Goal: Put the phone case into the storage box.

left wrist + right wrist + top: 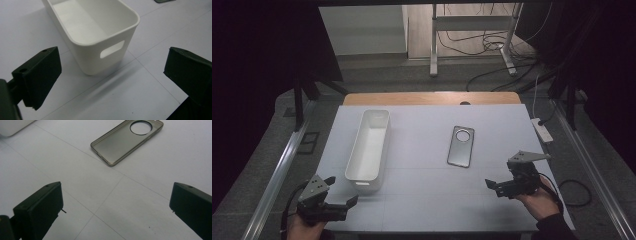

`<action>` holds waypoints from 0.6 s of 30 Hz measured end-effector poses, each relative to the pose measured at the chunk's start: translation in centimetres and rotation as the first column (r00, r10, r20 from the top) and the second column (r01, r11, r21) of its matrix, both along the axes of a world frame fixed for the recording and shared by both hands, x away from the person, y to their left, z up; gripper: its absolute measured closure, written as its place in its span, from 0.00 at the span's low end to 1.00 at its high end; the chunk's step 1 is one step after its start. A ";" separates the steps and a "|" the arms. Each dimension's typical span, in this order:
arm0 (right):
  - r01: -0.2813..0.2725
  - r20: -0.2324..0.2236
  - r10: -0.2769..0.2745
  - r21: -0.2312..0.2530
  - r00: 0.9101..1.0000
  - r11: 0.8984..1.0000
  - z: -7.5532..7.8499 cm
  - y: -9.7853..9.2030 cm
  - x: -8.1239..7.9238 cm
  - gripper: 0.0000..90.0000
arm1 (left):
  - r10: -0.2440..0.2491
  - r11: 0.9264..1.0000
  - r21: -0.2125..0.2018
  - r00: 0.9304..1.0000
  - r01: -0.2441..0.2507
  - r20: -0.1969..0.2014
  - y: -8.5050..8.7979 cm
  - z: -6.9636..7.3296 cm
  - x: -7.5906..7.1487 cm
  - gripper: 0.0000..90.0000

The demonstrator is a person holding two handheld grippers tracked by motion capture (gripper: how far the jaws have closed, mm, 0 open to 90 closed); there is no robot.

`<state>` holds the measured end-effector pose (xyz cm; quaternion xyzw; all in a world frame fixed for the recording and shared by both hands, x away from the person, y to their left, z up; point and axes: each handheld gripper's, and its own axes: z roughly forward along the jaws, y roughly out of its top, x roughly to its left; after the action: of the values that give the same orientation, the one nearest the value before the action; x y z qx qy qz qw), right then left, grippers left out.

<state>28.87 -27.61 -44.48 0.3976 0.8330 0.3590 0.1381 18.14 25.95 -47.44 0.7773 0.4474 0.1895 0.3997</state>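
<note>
Left gripper: I hold it at seven o'clock on the white surface, jaws spread wide, nothing between them.
Right gripper: at four o'clock, jaws wide apart, empty.
Long white plastic bin: near end just beyond my left gripper.
Translucent grey phone case: flat, eleven o'clock from my right gripper, well apart.

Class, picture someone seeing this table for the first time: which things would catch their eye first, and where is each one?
A long white bin with a handle slot stands empty on the table's left half. A smoky translucent phone case with a round camera hole lies flat right of centre. At the near corners the left tool and right tool are open and hold nothing.
</note>
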 end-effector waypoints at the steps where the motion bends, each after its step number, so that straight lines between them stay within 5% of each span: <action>1: 0.000 0.000 0.000 0.000 1.000 1.000 0.0 0.0 0.0 0.00 | 0.000 1.000 0.001 1.000 0.000 -0.001 0.0 0.0 0.0 0.02; 18: -0.044 -0.024 0.044 0.004 0.999 0.999 -0.3 1.8 1.7 0.00 | -0.004 1.000 0.003 1.000 0.004 -0.002 -0.1 0.0 0.0 0.02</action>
<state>30.56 -25.79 -44.77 0.3838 0.8426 0.3584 0.1197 18.16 25.87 -47.45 0.7789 0.4460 0.1884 0.3986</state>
